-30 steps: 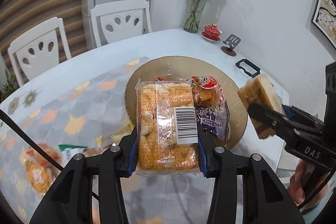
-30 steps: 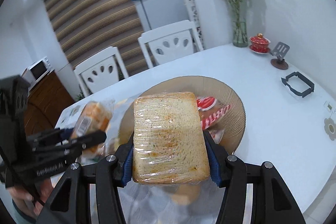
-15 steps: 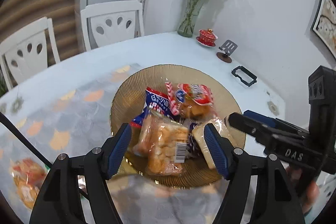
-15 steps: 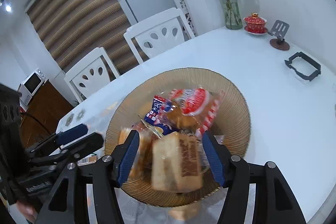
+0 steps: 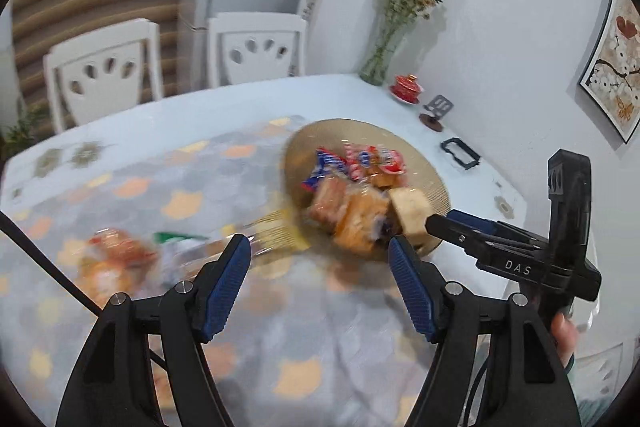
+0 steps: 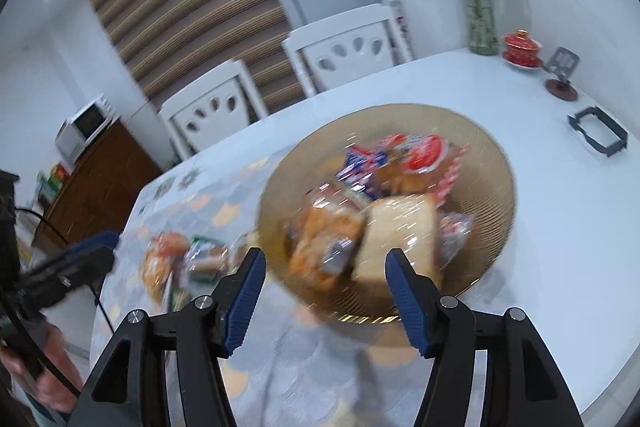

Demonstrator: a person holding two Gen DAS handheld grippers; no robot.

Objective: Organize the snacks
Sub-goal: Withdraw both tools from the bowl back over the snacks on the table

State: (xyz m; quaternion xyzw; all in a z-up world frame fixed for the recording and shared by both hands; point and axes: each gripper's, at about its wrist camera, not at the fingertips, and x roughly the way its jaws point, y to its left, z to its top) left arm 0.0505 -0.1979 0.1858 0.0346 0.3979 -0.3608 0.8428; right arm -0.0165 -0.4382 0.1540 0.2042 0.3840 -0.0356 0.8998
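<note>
A brown ribbed plate (image 5: 426,167) (image 6: 494,167) on the table holds several wrapped snacks. Among them are a sliced bread pack (image 5: 412,207) (image 6: 398,235), an orange cake pack (image 5: 356,223) (image 6: 324,243) and red and blue packets (image 5: 352,163) (image 6: 400,155). My left gripper (image 5: 320,267) is open and empty, short of the plate's near left rim. My right gripper (image 6: 324,279) is open and empty too, just in front of the bread pack. More wrapped snacks (image 5: 112,259) (image 6: 160,263) lie loose on the patterned cloth to the left. The view is blurred.
White chairs (image 5: 256,47) stand behind the table. A vase of flowers (image 5: 380,67), a red lidded cup (image 5: 408,89), a small stand (image 5: 436,111) and a black frame (image 5: 460,153) sit at the far right. A hand (image 5: 564,331) holds the right gripper.
Both grippers opened and let their packs fall onto the plate: the left released the orange cake pack, the right the bread pack. Both then drew back, the left swinging leftward.
</note>
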